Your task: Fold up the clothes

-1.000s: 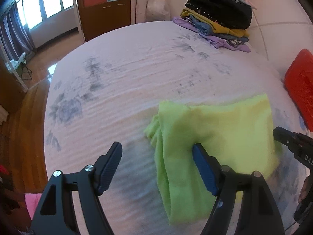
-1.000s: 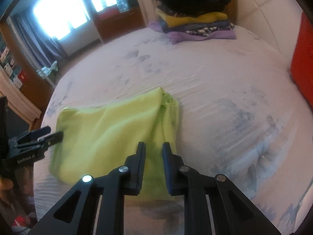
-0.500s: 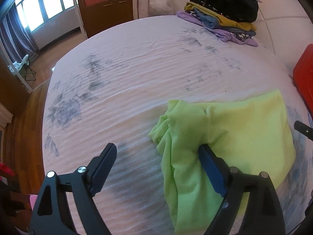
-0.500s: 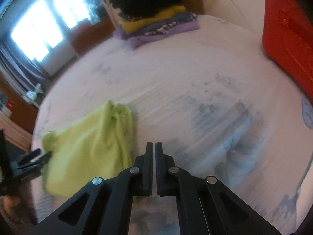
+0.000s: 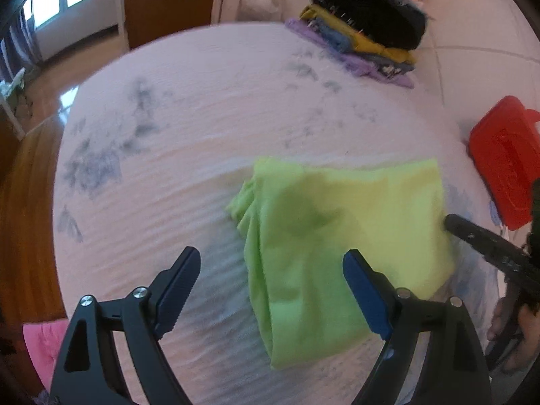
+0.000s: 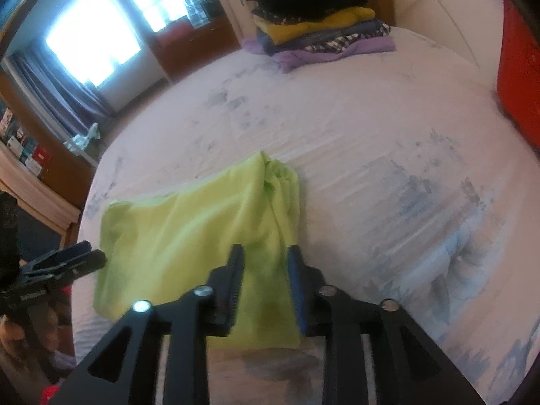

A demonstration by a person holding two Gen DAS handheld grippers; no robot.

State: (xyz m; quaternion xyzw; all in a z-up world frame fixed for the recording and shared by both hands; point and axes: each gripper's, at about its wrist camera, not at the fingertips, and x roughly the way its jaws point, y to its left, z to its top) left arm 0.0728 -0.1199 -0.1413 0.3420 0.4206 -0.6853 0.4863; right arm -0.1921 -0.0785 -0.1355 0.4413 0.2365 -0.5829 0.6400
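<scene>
We see the left gripper [image 5: 270, 270] tilted steeply down over the bed [image 5: 189, 108], its jaws spread wide. Its left finger hangs above bare sheet; its right finger hangs above the lime-green garment [image 5: 337, 236], and neither pad presses on cloth. Beside the right gripper's handle, at the edge of the left wrist view, we make out a hand [image 5: 516, 330], blurred and dark.

The right gripper [image 6: 265, 263] also points steeply down at the near edge of the garment [image 6: 189, 236]. Its jaws have just been opening and now stand a narrow gap apart, with the garment's bunched edge showing between them. We cannot tell whether the pads touch the cloth; they do not look clamped on it.

The garment lies folded into a rough rectangle on the pale, flower-printed bedsheet, near the edge closest to us, with a gathered, rumpled end on one side. In the right wrist view the left gripper [image 6: 67, 260] reaches in at the garment's far side.

A red plastic box [image 5: 503, 162] sits on the bed to the right of the garment, apart from it; we cannot see inside it. At the far end of the bed rests a stack of folded clothes [image 5: 364, 30], purple at the bottom, yellow and blue in the middle, black on top, well apart from the garment. Beyond the bed stand a wooden cabinet [image 5: 165, 10] and bright windows [image 6: 91, 40]. Nothing lies between the grippers and the garment.
</scene>
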